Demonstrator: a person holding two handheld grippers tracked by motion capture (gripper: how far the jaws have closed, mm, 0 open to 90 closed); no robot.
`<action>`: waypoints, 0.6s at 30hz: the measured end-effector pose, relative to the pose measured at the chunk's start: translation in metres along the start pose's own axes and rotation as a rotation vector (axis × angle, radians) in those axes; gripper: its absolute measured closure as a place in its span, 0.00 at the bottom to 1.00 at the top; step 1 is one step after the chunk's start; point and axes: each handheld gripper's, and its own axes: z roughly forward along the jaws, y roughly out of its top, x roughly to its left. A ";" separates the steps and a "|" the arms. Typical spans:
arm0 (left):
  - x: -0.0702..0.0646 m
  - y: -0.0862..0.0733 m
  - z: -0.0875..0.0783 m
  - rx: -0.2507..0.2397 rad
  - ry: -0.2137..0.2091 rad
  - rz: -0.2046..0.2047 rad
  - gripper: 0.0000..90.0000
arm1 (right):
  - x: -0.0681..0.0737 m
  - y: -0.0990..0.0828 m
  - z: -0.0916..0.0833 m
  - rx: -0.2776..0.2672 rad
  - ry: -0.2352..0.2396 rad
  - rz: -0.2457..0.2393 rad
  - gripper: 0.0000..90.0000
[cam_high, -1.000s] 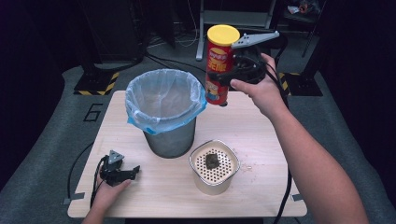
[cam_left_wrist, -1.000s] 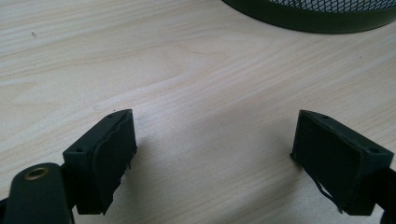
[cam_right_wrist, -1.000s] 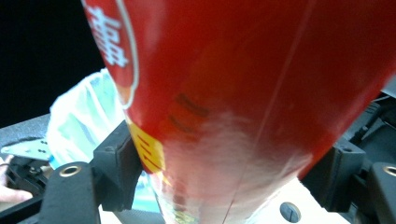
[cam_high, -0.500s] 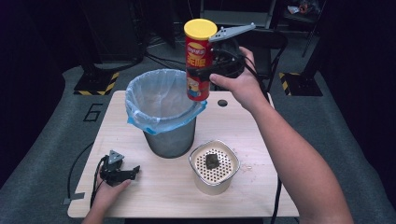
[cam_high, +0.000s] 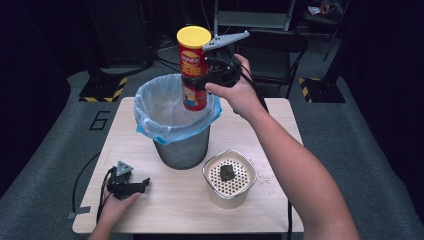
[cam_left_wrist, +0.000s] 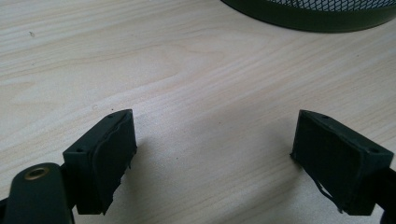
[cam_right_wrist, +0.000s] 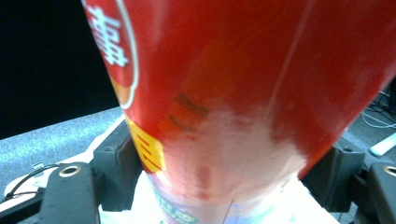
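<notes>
- The right tongs (cam_high: 204, 79) pinched a red chip can (cam_high: 194, 70) with a yellow lid, gripping it around the middle of its body.
- In the right gripper view, the two black jaws pressed against either side of the chip can (cam_right_wrist: 243, 102), which rose between them.
- The can stood upright in the air, its lower end just above the open mouth of the bin (cam_high: 181, 147), over the side of the rim farther from the person.
- The bin was a dark mesh one lined with a pale blue bag (cam_high: 165, 112) whose edge folded down over the rim; it stood on the wooden desk (cam_high: 165, 210) toward the middle.
- Compared with the earlier frames, the can had travelled leftward in the high view, from beside the bin to over its opening.
- The left tongs (cam_high: 137, 186) rested low on the desk at the near left corner, held by the person's left hand (cam_high: 116, 209), well apart from the bin.
- In the left gripper view, the left tongs (cam_left_wrist: 212, 154) were spread wide with bare desk between them, and the bin's base (cam_left_wrist: 317, 14) showed at the top edge.
- A small metal container (cam_high: 229, 179) with a perforated top stood on the desk, near the bin on the person's right, with a dark lump (cam_high: 227, 172) lying on it.
</notes>
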 end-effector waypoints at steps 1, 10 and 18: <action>0.000 0.000 0.000 0.000 0.000 0.000 0.15 | 0.001 0.000 0.002 0.000 0.003 0.001 0.26; -0.001 0.000 0.000 -0.003 -0.006 -0.005 0.15 | 0.011 -0.003 0.024 0.020 0.032 -0.015 0.26; -0.001 0.000 0.000 -0.003 -0.006 -0.006 0.15 | 0.015 -0.015 0.045 0.007 0.051 0.014 0.13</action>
